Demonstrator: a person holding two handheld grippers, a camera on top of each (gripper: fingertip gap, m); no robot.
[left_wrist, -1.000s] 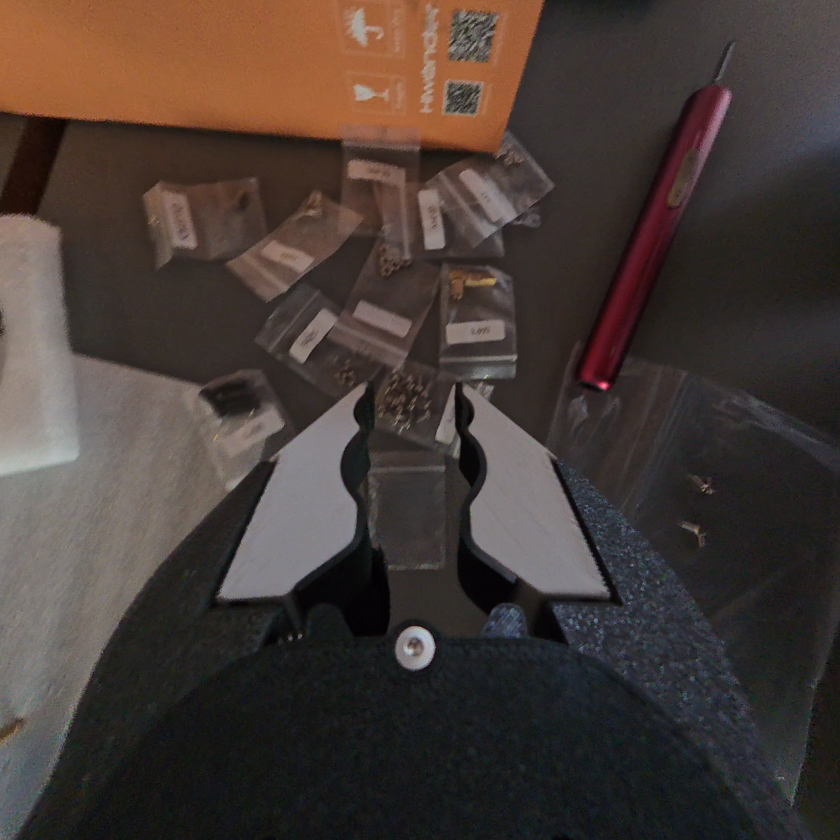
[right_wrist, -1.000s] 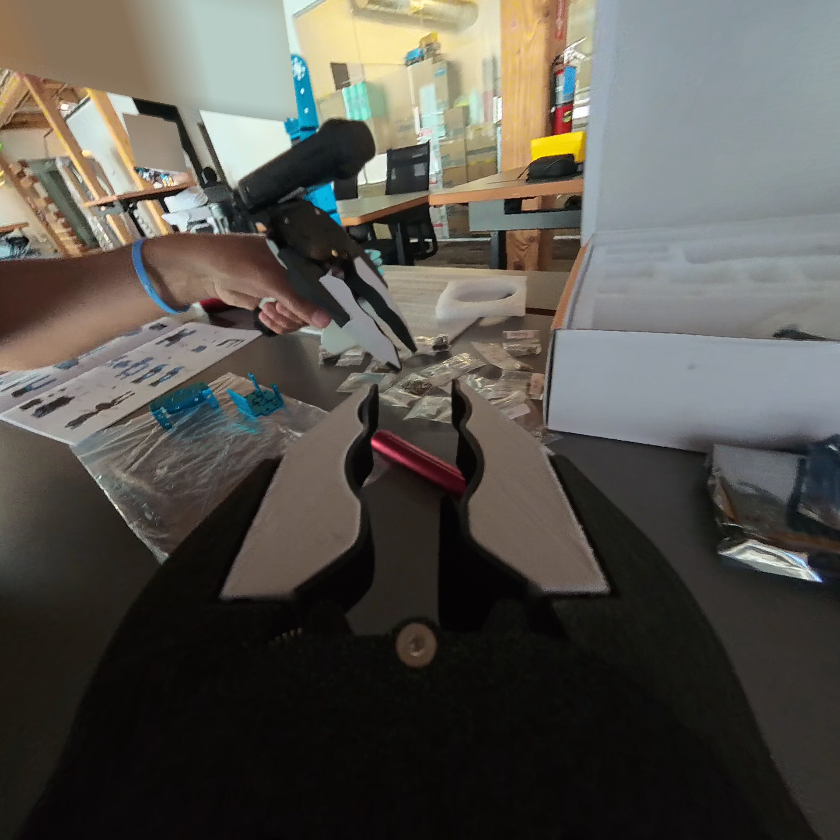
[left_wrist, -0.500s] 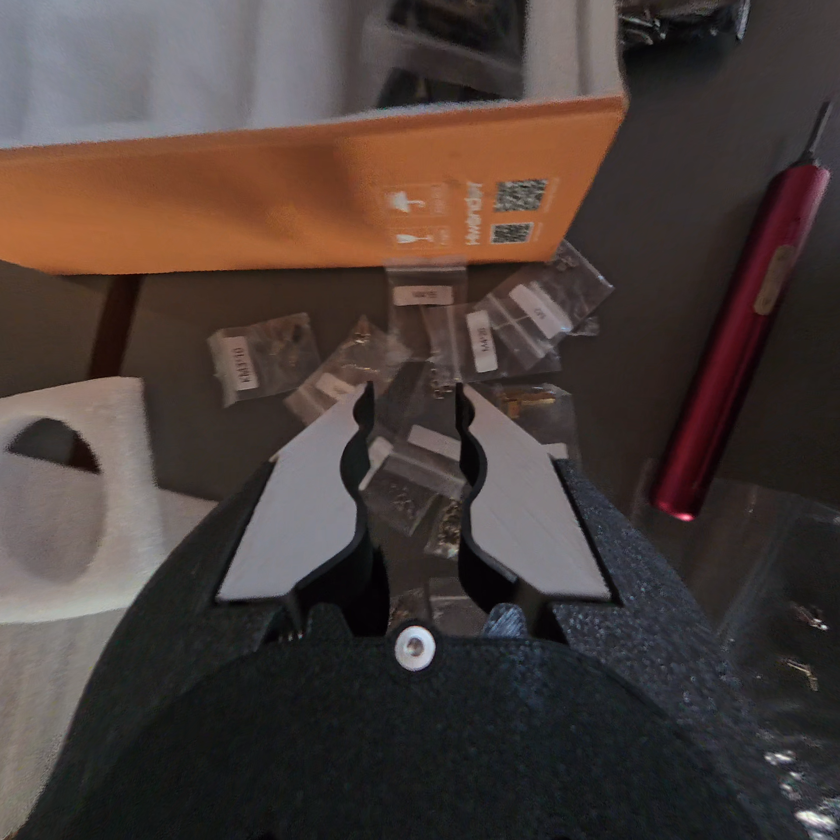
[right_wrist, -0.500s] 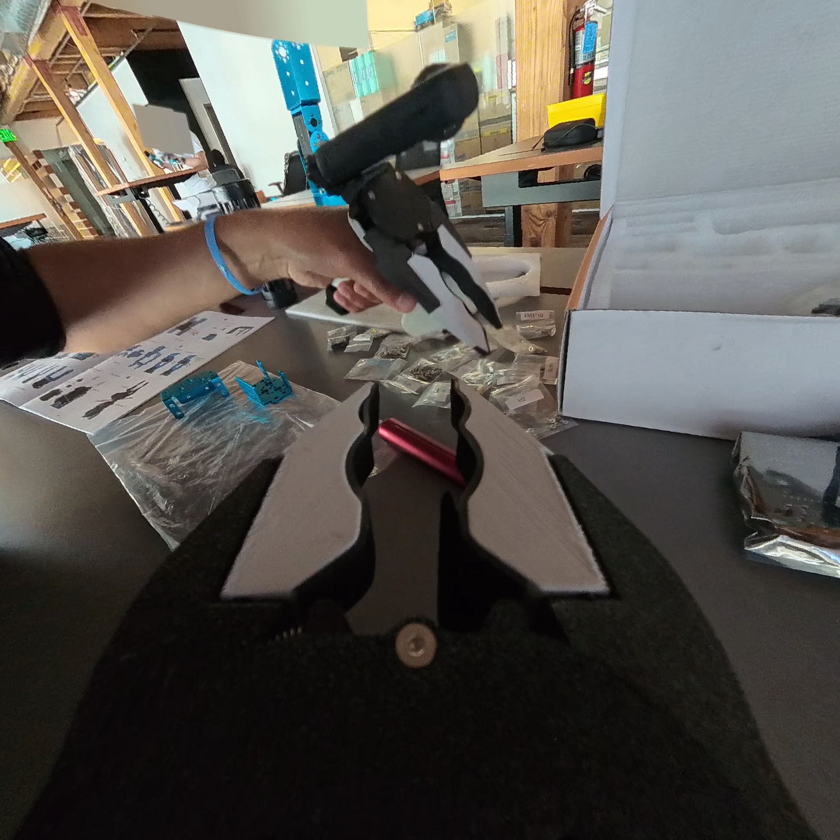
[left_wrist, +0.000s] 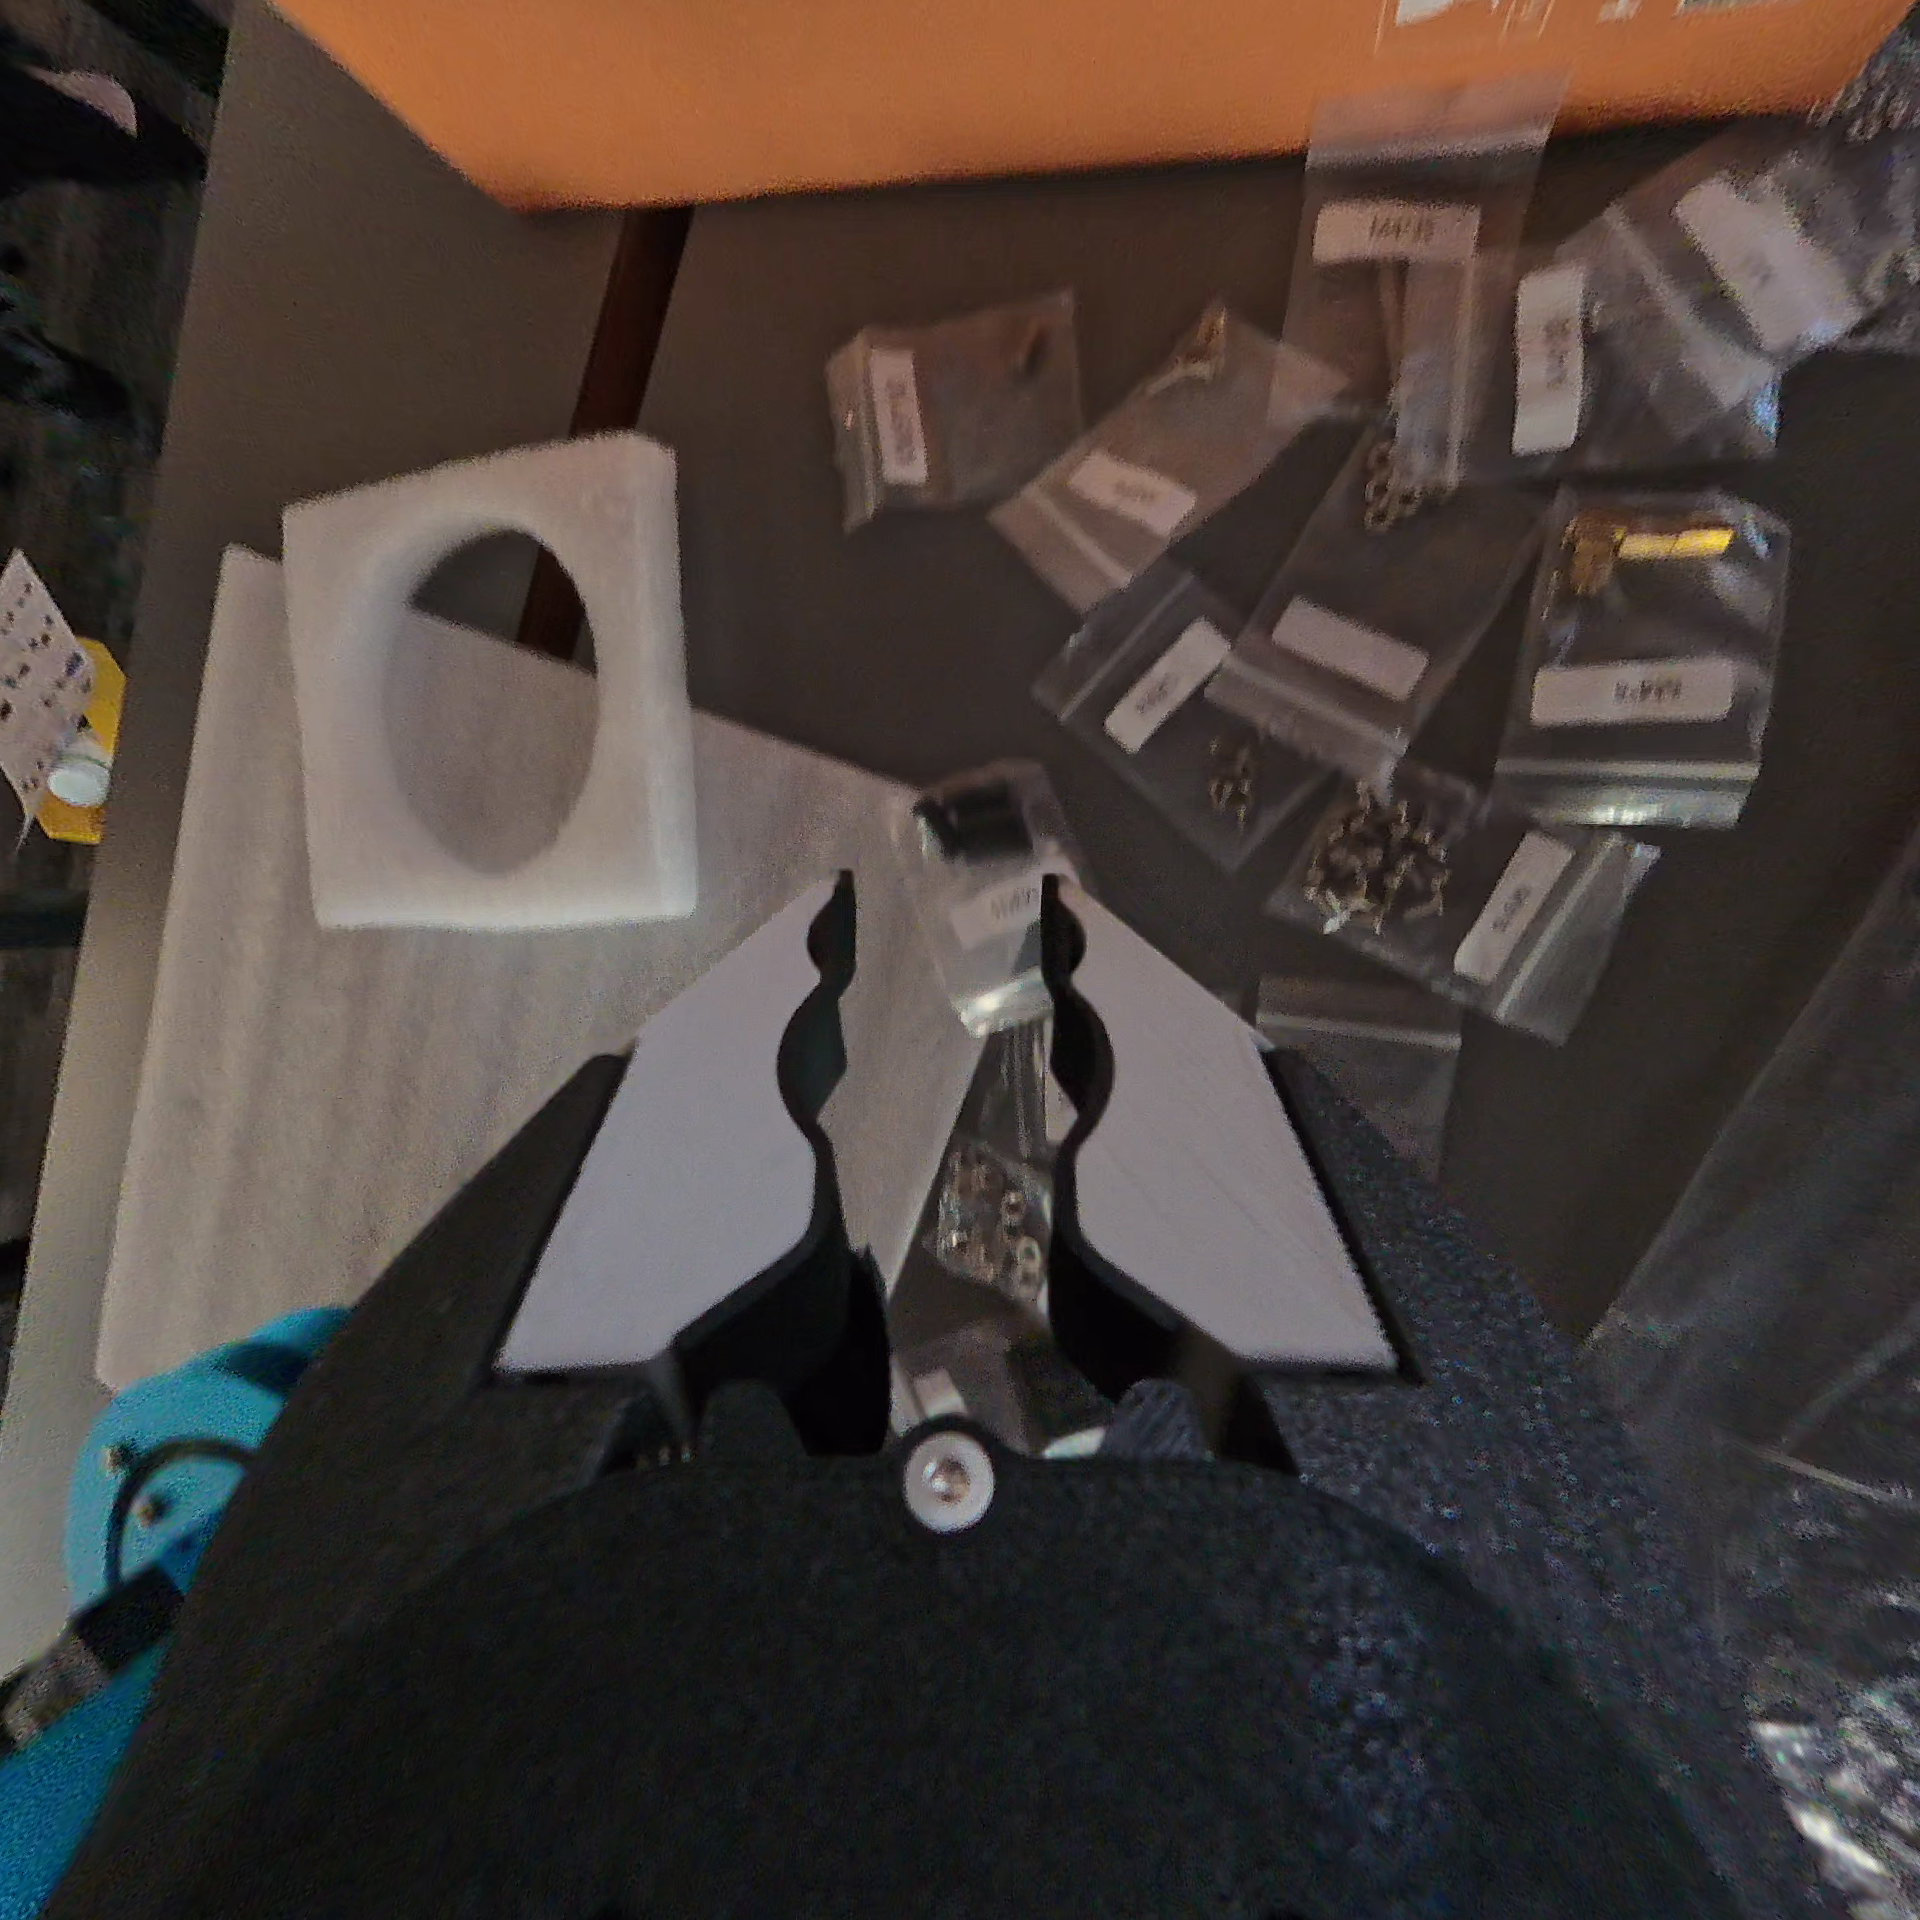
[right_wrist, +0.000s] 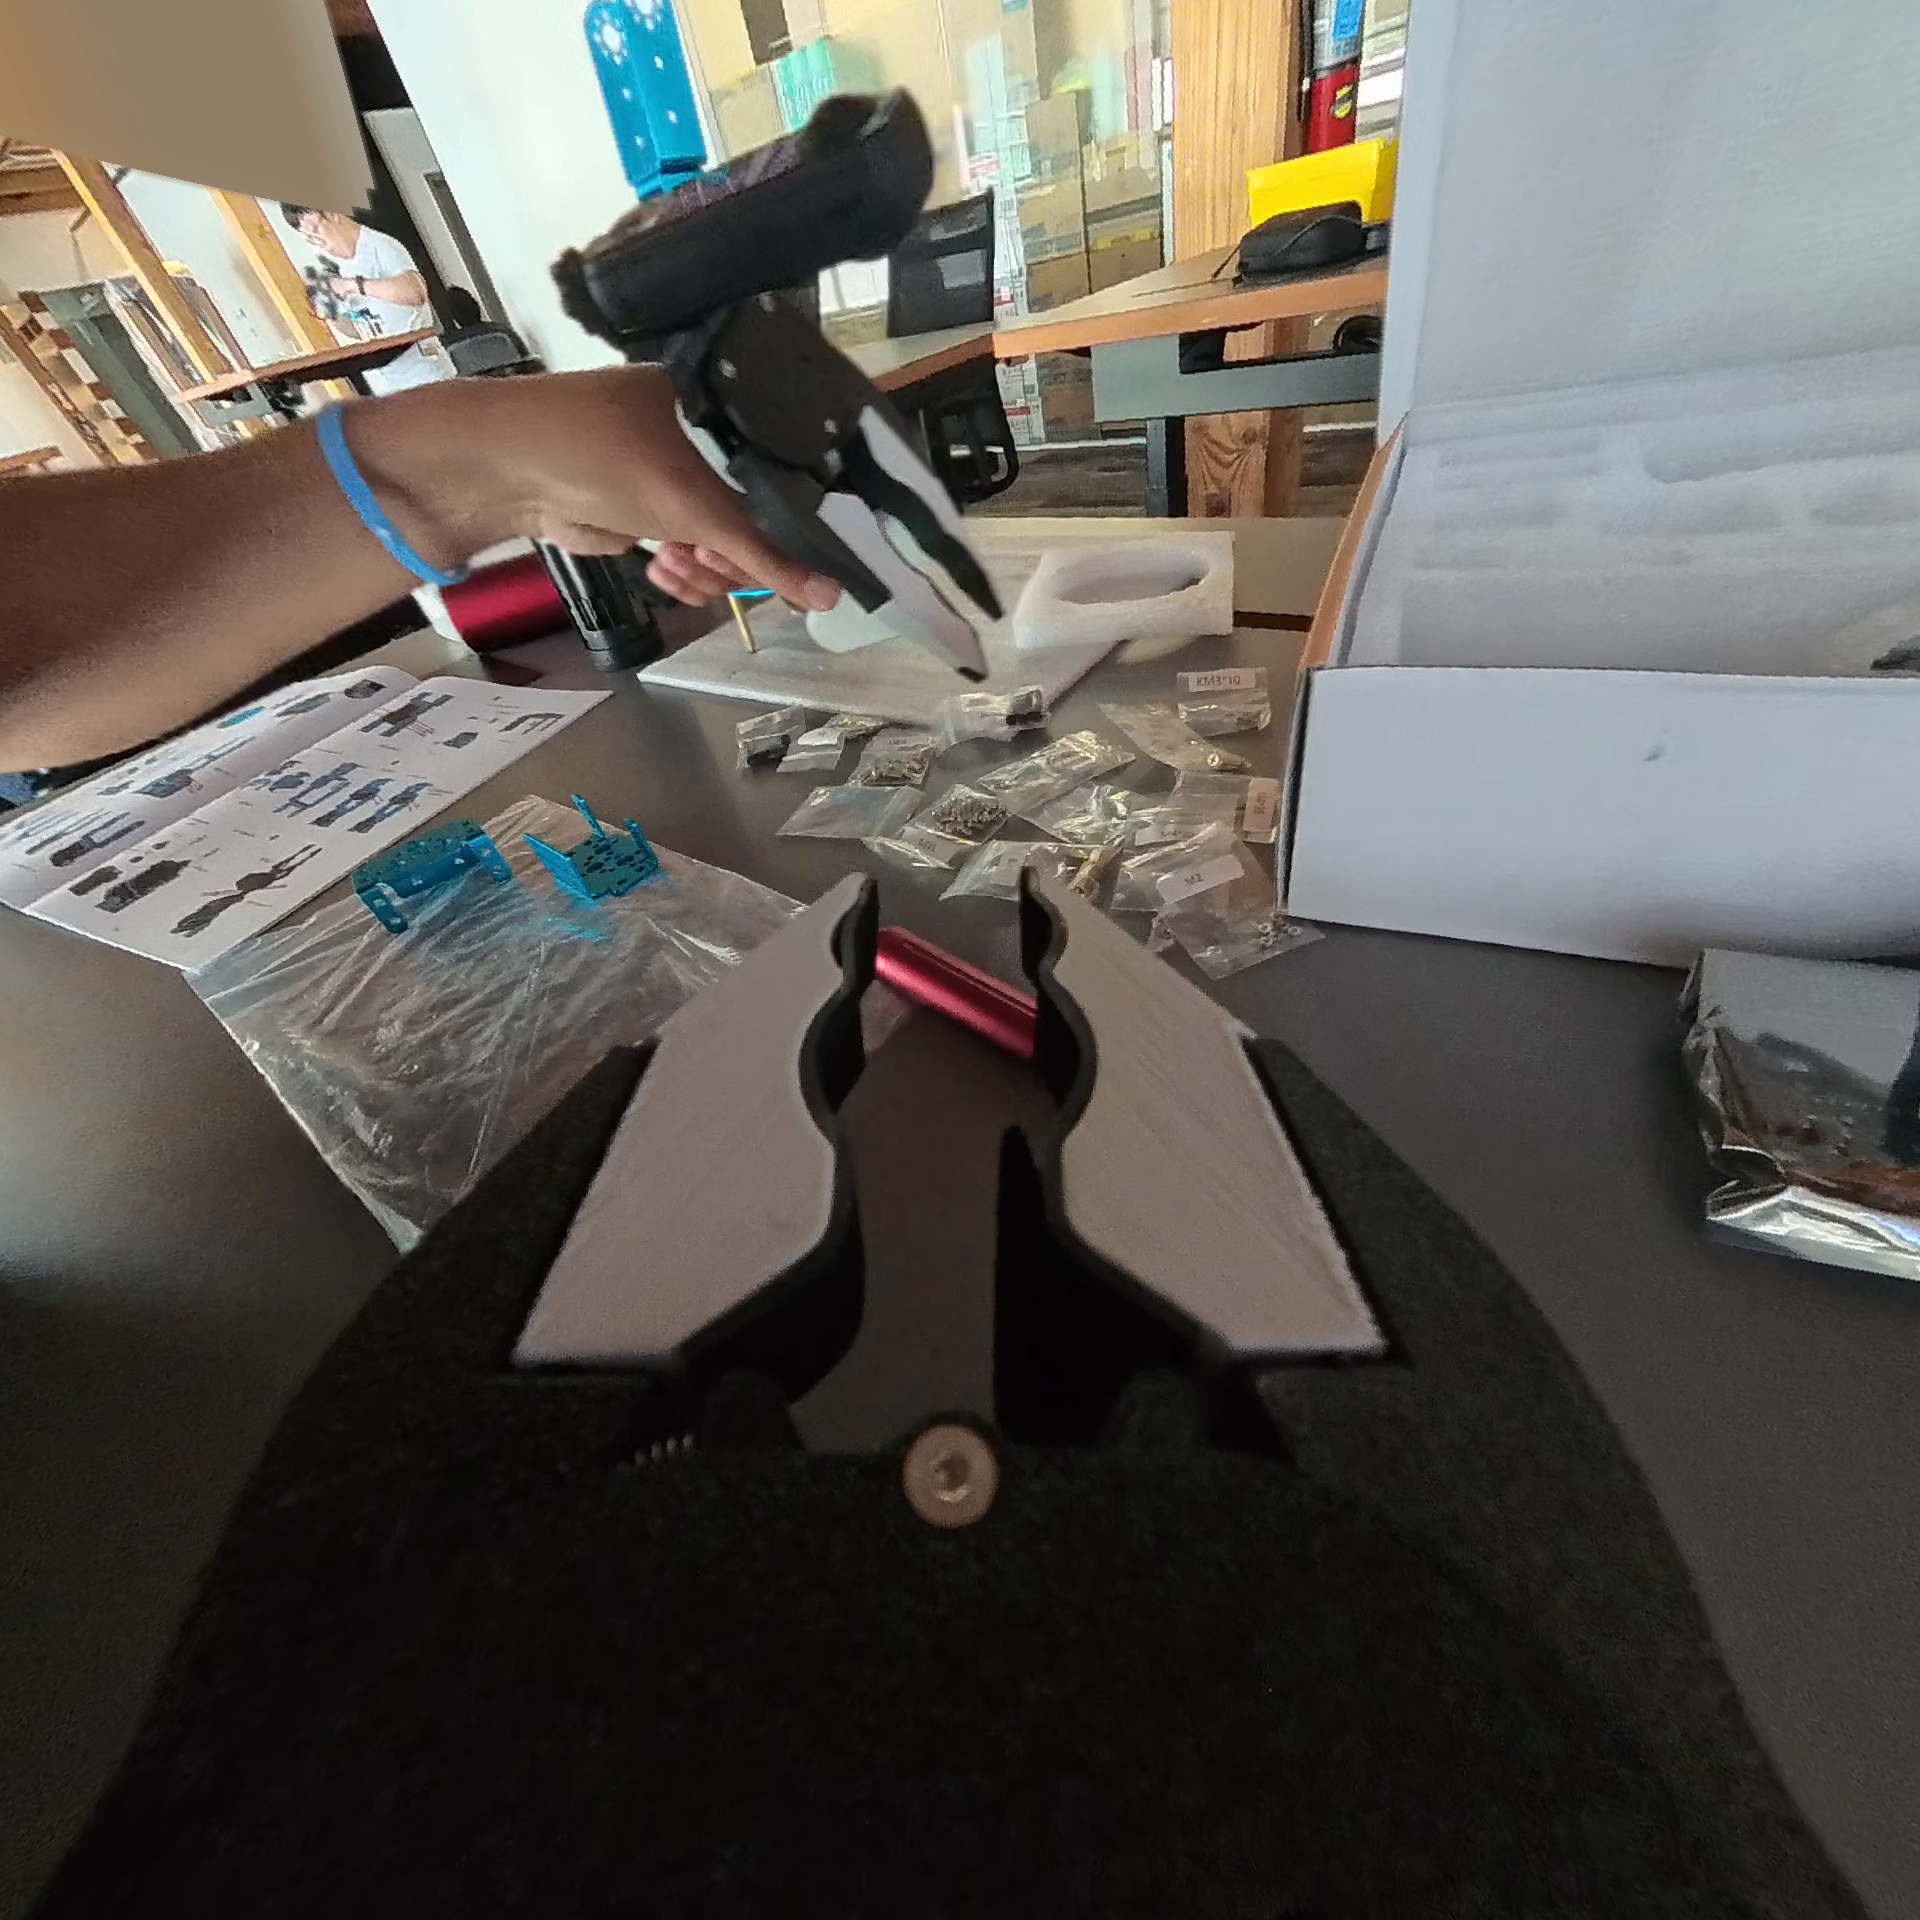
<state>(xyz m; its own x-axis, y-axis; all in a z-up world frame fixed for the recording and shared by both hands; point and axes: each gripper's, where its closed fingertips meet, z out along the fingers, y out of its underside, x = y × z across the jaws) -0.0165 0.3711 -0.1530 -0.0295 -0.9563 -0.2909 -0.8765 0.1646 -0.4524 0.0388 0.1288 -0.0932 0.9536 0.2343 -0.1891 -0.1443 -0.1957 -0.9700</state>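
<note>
Fingers of my left gripper (left_wrist: 948, 899) stand apart above a small clear bag (left_wrist: 982, 894), seemingly not touching it, beside the white foam block (left_wrist: 488, 681). My right gripper (right_wrist: 943, 902), parted and empty, hovers near the red tool (right_wrist: 956, 990) on the dark table (right_wrist: 1455, 1039).

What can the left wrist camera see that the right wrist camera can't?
Only the left wrist view shows the box's orange side and a round blue part at its bottom left corner.

Only the right wrist view shows the hand, the red tool, the blue brackets and the instruction sheet.

Both show the left tongs, open, the little screw bags and the white foam block.
</note>
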